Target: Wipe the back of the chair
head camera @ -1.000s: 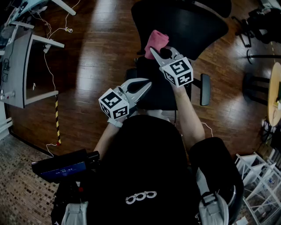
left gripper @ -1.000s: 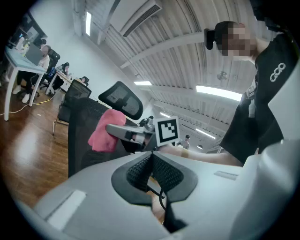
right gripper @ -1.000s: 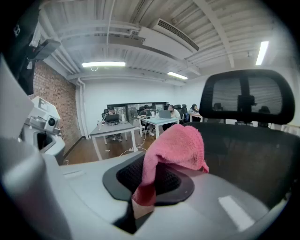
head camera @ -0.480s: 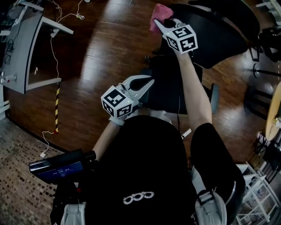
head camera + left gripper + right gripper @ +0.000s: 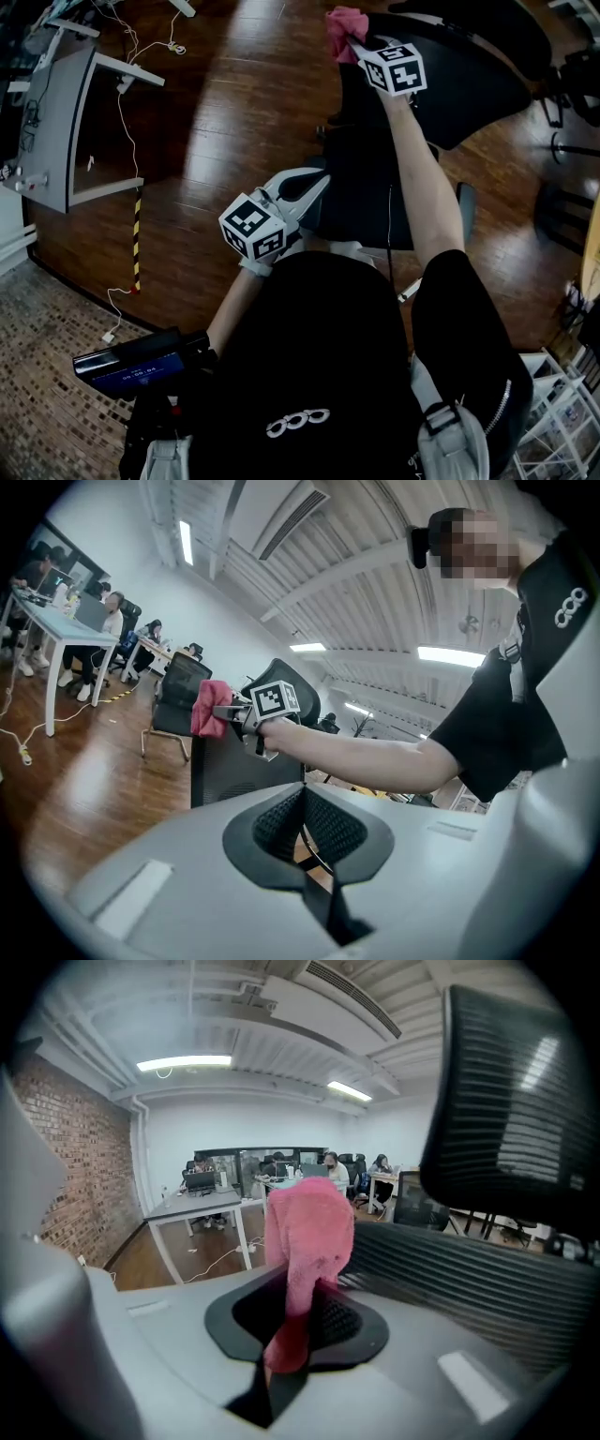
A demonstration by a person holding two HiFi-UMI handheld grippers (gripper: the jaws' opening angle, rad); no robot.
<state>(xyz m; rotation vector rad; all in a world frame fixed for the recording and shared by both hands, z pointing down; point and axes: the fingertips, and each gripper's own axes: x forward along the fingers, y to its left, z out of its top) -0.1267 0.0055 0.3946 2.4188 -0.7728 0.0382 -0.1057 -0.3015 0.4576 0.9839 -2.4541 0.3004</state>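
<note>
Right gripper (image 5: 298, 1330) — jaws clamped on the lower end of the pink cloth (image 5: 309, 1227). The rest of it stands up above the pads in a thick fold. Grip looks solid to me, since the fabric fills the throat between the pads.

In the head view my right arm is out at full reach, which puts the cloth at the left-hand edge of the chair's backrest (image 5: 473, 80). From the right gripper view, the ribbed mesh of the backrest runs just beside and behind the cloth, with the headrest (image 5: 511, 1101) above it. Touching or a hair off, I can't tell from either angle.

Left gripper (image 5: 303, 829) — jaws together, nothing between them. It hangs low near my torso, by the near corner of the seat (image 5: 366, 202), well apart from the backrest. Idle.

Progress, my read:
- **Done:** the cloth is in hand and sits at one edge of the back, so setup is finished. The wipe is at its start or at one end of a pass.
- **Unknown:** no streaks or damp marks show on the black mesh, so I can't say how much is already covered.
- **Left:** I'd count the whole span across to the far edge, plus the lower part toward the seat.
</note>
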